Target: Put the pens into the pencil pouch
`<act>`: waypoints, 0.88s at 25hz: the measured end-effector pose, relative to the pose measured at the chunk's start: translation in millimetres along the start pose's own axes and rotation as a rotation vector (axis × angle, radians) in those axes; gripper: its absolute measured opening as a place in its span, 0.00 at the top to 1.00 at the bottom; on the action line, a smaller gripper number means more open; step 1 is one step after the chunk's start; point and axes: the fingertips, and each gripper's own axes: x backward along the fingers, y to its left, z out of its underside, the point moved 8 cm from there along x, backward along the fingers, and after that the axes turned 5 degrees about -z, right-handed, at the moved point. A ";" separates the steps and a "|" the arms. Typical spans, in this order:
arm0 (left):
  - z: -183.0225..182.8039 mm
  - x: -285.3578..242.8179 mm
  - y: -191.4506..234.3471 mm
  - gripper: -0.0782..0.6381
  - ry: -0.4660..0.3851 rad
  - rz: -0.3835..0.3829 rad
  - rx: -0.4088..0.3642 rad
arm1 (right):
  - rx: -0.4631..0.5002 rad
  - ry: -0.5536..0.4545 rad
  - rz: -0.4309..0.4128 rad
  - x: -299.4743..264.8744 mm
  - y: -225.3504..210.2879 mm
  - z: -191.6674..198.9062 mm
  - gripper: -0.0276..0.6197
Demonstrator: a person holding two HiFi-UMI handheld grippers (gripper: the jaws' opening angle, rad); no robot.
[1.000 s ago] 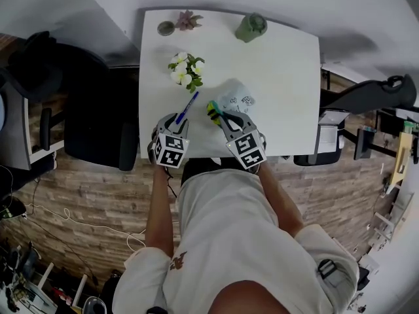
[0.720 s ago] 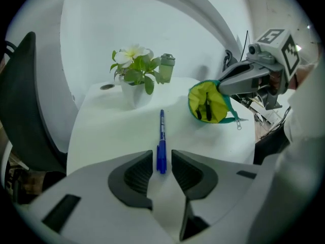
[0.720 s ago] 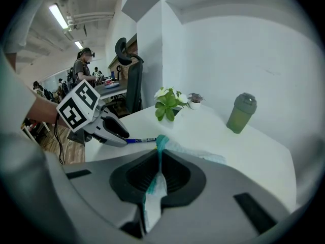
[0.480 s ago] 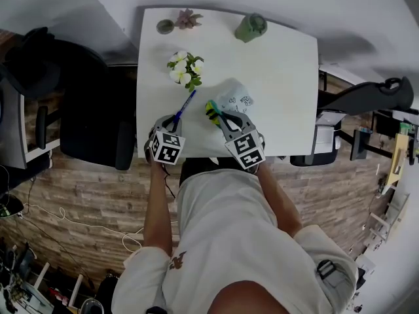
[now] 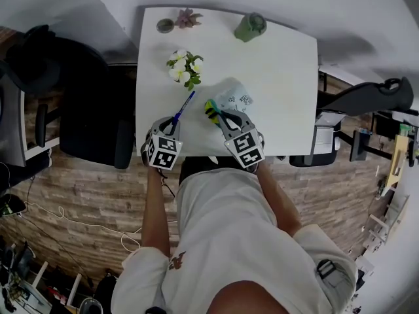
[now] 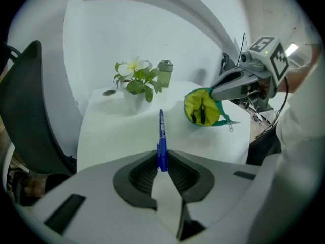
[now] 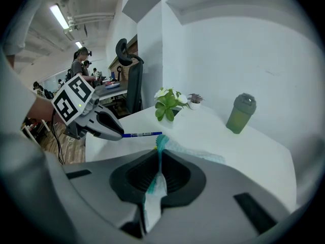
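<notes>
My left gripper (image 6: 162, 162) is shut on the end of a blue pen (image 6: 161, 141), which sticks forward over the white table (image 6: 111, 136). From the head view the blue pen (image 5: 183, 106) points up and right from the left gripper (image 5: 171, 121). The pencil pouch (image 6: 203, 107) gapes with a yellow-green lining and dark pens inside. Its teal rim is pinched in my right gripper (image 7: 158, 162), which is shut on the pouch (image 7: 175, 149). The pouch (image 5: 230, 101) lies near the table's front, just beyond the right gripper (image 5: 220, 115).
A white pot of flowers (image 5: 184, 69) stands behind the pen. A green bottle (image 5: 251, 27) and a small succulent (image 5: 187, 19) sit at the far edge. A dark office chair (image 5: 78, 103) is left of the table; another chair (image 5: 366, 97) stands at the right.
The left gripper's jaws have closed on the blue pen, which now stands lifted off the table. The right gripper and pouch have stayed put.
</notes>
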 end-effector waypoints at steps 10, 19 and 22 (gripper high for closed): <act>-10.0 40.2 -12.0 0.82 -0.008 0.090 -0.133 | -0.003 -0.014 -0.010 2.8 -2.0 0.5 0.92; -15.6 39.8 -46.6 0.82 0.005 0.194 -0.196 | -0.002 -0.021 -0.019 5.9 -3.6 2.3 0.92; -20.8 32.5 -55.9 0.82 0.006 0.213 -0.209 | -0.001 -0.025 -0.023 6.6 -3.5 2.1 0.92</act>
